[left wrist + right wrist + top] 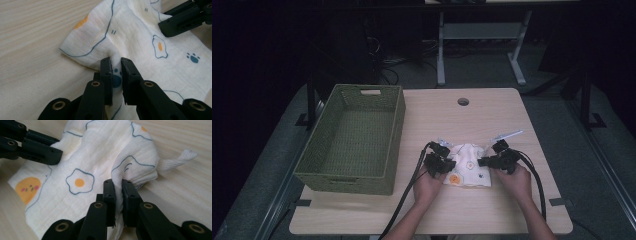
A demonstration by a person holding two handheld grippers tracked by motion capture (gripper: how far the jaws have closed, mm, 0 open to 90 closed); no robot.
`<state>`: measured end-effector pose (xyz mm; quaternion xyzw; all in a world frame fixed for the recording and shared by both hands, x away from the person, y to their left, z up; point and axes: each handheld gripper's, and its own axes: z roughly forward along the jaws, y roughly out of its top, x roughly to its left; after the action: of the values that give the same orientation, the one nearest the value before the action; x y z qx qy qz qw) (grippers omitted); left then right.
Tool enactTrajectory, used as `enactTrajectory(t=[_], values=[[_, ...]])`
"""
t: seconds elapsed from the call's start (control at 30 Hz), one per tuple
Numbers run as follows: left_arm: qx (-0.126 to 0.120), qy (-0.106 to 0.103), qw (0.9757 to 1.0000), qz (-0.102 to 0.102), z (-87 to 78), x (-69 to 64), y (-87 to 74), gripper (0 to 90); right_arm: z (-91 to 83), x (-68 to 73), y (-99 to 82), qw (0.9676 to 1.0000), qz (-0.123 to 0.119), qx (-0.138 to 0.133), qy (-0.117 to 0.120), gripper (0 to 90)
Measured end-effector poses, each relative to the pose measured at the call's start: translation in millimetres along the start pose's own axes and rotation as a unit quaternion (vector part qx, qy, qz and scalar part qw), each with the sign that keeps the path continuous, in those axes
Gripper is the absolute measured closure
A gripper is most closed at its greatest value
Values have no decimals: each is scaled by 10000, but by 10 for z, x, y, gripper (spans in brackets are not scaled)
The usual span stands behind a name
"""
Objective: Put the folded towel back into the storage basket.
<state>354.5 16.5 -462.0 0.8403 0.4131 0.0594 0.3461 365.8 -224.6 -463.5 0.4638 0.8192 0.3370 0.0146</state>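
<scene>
Right, the wooden worktop (492, 210) carries a green woven basket (353, 140) at its left, and beside it, near the front edge, lies the printed cloth (468, 170). Left gripper (115, 64) clamped on one fold of it, right gripper (118, 186) pinching another.

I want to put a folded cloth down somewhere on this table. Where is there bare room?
Bare wood lies between the basket and the table's right edge, beyond the cloth and around the round hole. A strip along the near edge is also free. It is crowded mid-table, where the left gripper and right gripper pinch the cloth. The basket itself is empty.
</scene>
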Motion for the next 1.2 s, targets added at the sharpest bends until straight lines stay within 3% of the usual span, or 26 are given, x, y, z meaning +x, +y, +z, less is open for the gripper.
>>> enactTrajectory(t=[0.1,0.3,0.67,0.83,1.0,1.2], values=[[8,-1,10000,-24,-12,21,13,818,-5,-74,-13,9992,279,-83,291,840],[-33,-4,10000,-67,-48,50,24,820,-56,-99,-11,9972,479,-239,524,844],[-187,-21,9998,-68,-177,43,76,823,-177,-102,11,9934,604,-551,805,846],[-191,-19,9998,27,-273,32,133,824,-253,-112,14,9883,755,-780,1073,846],[-237,-35,9997,66,-340,20,176,824,-301,-106,27,9870,763,-865,1119,846],[-269,-74,9996,106,-433,5,244,824,-377,-118,32,9827,884,-1009,1277,846]])
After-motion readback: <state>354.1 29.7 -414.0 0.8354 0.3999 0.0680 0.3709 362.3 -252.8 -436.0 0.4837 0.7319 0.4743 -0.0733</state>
